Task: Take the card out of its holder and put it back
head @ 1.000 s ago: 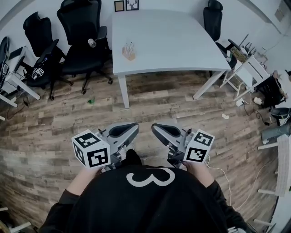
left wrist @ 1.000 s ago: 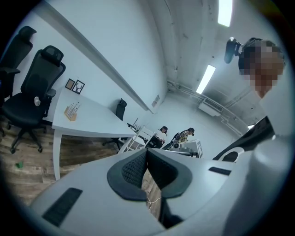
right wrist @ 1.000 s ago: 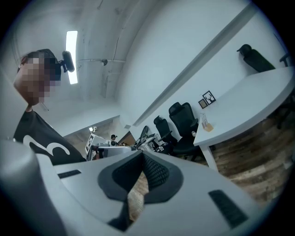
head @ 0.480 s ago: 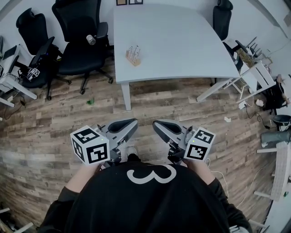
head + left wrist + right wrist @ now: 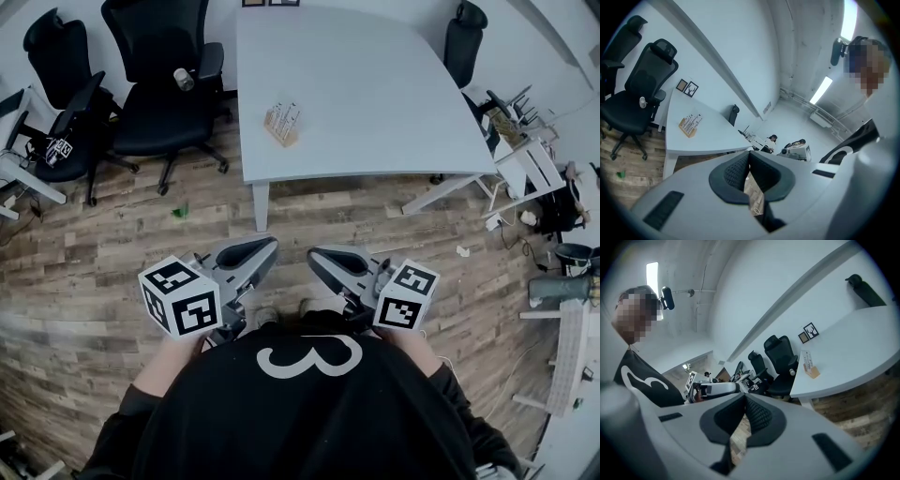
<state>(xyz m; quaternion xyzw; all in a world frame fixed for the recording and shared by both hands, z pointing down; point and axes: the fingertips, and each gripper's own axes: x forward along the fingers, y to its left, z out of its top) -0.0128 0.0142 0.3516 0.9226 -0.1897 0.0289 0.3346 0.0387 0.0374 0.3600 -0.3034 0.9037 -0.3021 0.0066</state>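
Note:
A wooden card holder (image 5: 281, 124) with white cards standing in it sits near the left front edge of the white table (image 5: 375, 94). It also shows in the left gripper view as the card holder (image 5: 690, 124) and in the right gripper view as the card holder (image 5: 809, 366). Both grippers are held close to the person's body, over the wooden floor and well short of the table. My left gripper (image 5: 263, 247) is shut with nothing in it, its pads (image 5: 740, 168) pressed together. My right gripper (image 5: 316, 256) is also shut and empty, pads (image 5: 757, 414) together.
Black office chairs (image 5: 155, 84) stand left of the table and another chair (image 5: 466, 42) at its far right. White racks and clutter (image 5: 525, 155) line the right side. A small green scrap (image 5: 178, 212) lies on the floor by the table leg (image 5: 261, 206).
The table and card holder have come lower and nearer in the head view as the person moved toward them. Both grippers stay shut in front of the body.

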